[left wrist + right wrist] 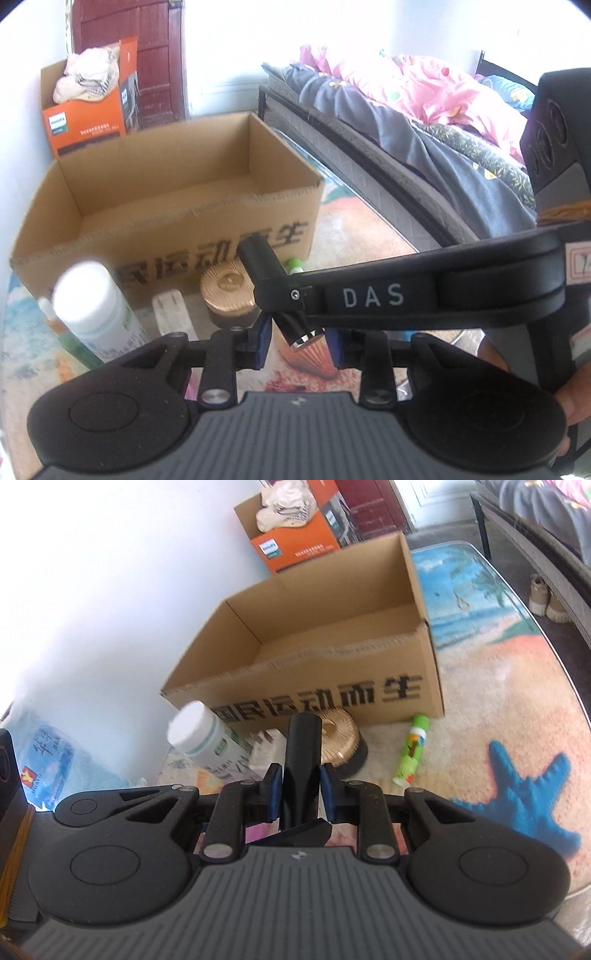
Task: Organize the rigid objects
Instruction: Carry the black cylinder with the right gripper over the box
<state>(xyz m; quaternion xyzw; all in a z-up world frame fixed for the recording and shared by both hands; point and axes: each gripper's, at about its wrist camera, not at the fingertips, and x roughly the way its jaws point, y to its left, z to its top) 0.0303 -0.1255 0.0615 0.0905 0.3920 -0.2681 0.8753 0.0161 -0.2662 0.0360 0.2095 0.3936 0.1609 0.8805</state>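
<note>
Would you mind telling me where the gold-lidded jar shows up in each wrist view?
Left wrist: the gold-lidded jar sits centre-left, just past the fingertips, before the cardboard box.
Right wrist: the jar sits centre, behind the gripped black tube.
Shared landmark: the box's black printed characters.

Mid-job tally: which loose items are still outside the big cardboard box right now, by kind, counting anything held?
Bottle, white cap: 1
Round jar, gold lid: 1
Green tube: 1
White flat piece, kind unclear: 1
Black cylinder, held in the right gripper: 1
Total: 5
</note>
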